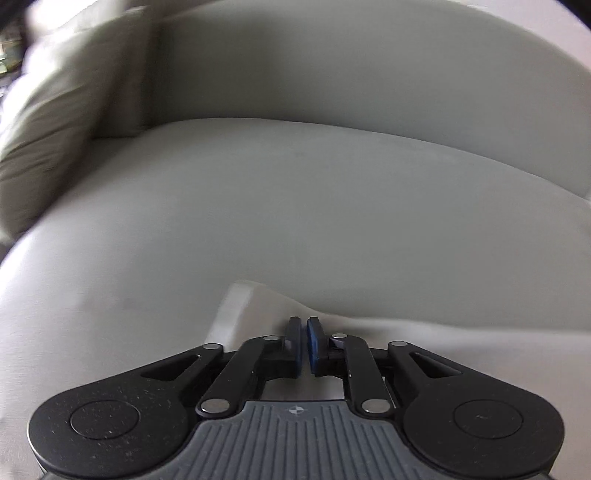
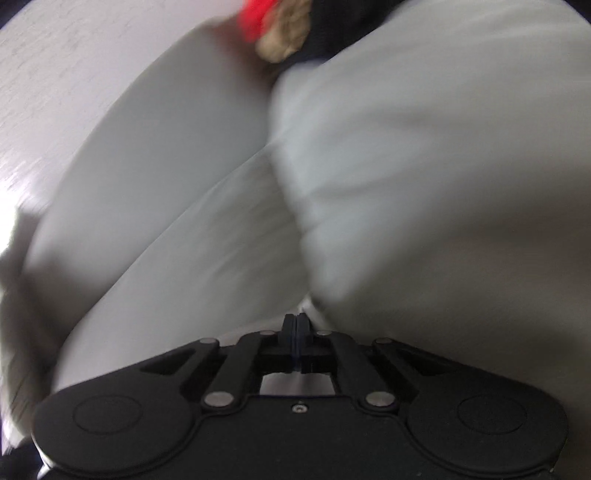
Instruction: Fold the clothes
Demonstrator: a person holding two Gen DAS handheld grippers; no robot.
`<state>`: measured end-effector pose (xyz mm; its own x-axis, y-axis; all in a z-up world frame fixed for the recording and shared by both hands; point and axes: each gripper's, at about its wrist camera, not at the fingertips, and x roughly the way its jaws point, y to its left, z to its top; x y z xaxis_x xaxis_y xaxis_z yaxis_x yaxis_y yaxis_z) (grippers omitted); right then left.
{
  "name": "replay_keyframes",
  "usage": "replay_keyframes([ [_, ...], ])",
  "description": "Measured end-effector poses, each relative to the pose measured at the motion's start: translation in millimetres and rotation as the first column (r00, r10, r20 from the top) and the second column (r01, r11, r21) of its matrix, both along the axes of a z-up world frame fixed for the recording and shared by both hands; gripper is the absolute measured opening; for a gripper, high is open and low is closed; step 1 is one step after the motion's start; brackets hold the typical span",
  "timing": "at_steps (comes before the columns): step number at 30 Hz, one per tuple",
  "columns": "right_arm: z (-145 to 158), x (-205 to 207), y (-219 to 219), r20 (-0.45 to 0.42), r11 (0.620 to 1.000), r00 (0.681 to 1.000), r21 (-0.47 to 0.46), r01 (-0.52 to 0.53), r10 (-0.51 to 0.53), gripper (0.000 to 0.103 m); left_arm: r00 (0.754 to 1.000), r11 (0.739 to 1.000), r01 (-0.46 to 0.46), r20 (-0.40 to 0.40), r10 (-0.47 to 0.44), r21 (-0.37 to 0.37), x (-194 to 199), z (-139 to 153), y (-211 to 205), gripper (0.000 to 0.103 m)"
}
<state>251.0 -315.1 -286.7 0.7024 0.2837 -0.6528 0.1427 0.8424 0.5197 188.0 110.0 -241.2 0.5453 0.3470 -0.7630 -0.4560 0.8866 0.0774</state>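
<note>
A pale grey sofa seat cushion [image 1: 295, 206] is seen across the middle of the left wrist view, with the back cushion [image 1: 351, 66] rising behind it toward twelve o'clock. At about ten o'clock an olive-beige pillow [image 1: 70, 107] is propped where seat and back meet, blurred. In the right wrist view a whitish, faintly grained floor [image 2: 55, 81] is shown at ten o'clock. Near twelve o'clock a red patch [image 2: 255, 18], a tan knotted-looking lump [image 2: 284, 33] and a dark strip [image 2: 325, 29] are crowded together, too blurred to be identified.
</note>
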Motion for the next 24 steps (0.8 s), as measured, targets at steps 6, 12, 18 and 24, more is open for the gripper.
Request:
replay_keyframes([
  [6,28,-29,-2,0.035,0.997,0.999,-0.073,0.032,-0.030,0.004,0.988,0.989,-0.148,-0.052,0.148,-0.004,-15,30,28,0.006],
  [12,73,-89,-25,0.025,0.999,1.000,0.035,-0.003,0.002,0.007,0.997,0.995,0.057,-0.040,-0.060,-0.076,-63,80,-10,0.015],
  [18,110,-143,-23,0.025,0.992,0.992,0.040,-0.121,0.120,0.015,0.963,0.962,0.266,-0.024,-0.268,-0.067,-120,114,-78,0.024],
  [24,95,-160,10,-0.052,0.969,0.968,-0.008,-0.247,0.247,0.016,0.933,0.938,0.346,-0.109,-0.344,0.003,-136,74,-133,0.024],
])
